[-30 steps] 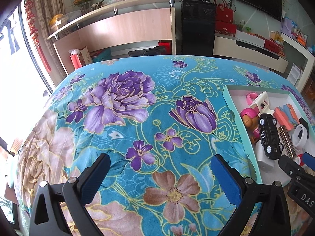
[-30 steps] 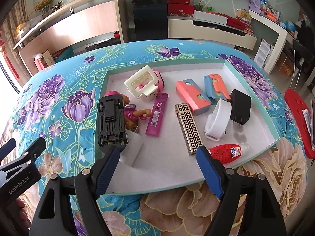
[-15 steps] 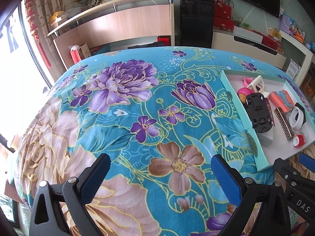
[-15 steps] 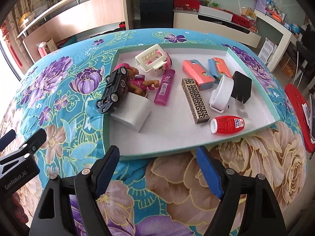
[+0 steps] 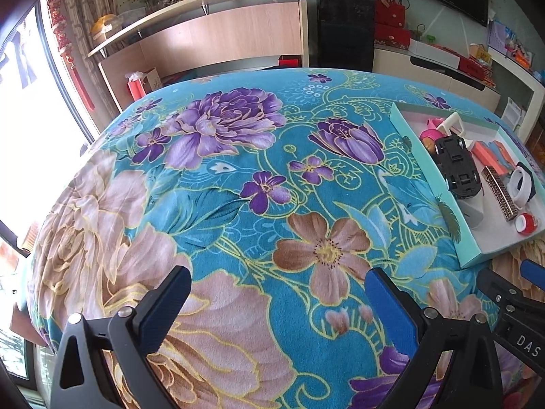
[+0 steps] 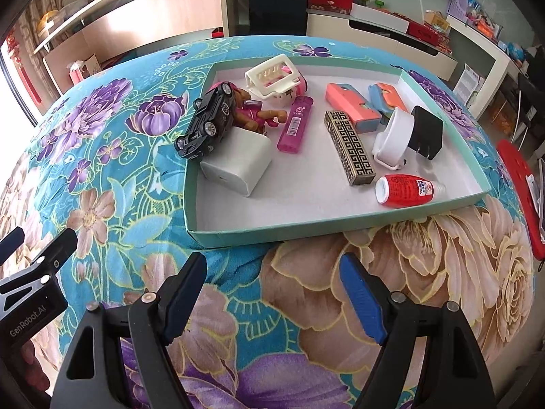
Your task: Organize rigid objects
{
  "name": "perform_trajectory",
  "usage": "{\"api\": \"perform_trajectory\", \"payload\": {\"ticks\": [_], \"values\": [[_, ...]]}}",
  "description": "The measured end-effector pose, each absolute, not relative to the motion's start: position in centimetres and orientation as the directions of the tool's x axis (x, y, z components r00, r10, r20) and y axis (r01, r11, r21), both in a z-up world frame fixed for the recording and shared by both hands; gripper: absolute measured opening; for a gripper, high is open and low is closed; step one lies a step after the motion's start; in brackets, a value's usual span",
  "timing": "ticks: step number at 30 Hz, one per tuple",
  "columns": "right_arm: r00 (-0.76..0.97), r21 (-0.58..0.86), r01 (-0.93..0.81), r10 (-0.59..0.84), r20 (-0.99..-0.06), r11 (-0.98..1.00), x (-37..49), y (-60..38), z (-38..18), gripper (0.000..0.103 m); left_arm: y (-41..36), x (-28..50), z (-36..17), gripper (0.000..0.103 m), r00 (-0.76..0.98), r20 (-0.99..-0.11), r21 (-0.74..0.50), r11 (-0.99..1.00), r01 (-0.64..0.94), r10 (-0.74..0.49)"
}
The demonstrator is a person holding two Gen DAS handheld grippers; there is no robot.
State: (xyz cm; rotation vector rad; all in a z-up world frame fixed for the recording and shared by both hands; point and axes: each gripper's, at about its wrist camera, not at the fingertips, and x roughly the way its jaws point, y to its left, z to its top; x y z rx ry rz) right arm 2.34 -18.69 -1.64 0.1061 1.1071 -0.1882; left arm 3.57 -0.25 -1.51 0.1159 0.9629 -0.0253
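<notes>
We hold both grippers back, jaws released, empty: left gripper [image 5: 277, 301] | right gripper [image 6: 272, 291] | tray [image 6: 272, 233] gathers toys | toy car [image 6: 204, 124] propped on white box [image 6: 238, 163], likely tips.

Floral-covered table [image 6: 425, 272], perhaps; tray [image 6: 306, 228] atop

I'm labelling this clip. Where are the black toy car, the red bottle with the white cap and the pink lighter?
black toy car [image 6: 203, 126], right wrist view, on its roof
red bottle with the white cap [image 6: 403, 191], right wrist view, on its label
pink lighter [image 6: 295, 124], right wrist view, on its body
</notes>
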Motion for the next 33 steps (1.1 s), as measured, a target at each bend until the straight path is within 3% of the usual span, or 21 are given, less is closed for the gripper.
{"api": "perform_trajectory", "payload": {"ticks": [33], "values": [[0.391, -0.036, 0.184, -0.106, -0.914, 0.982, 3.8, -17.7, -3.1, 0.081, -1.3, 4.0, -3.8, 0.103, 0.5, -0.866, 0.106, 0.983, 0.148, 0.018]]}}
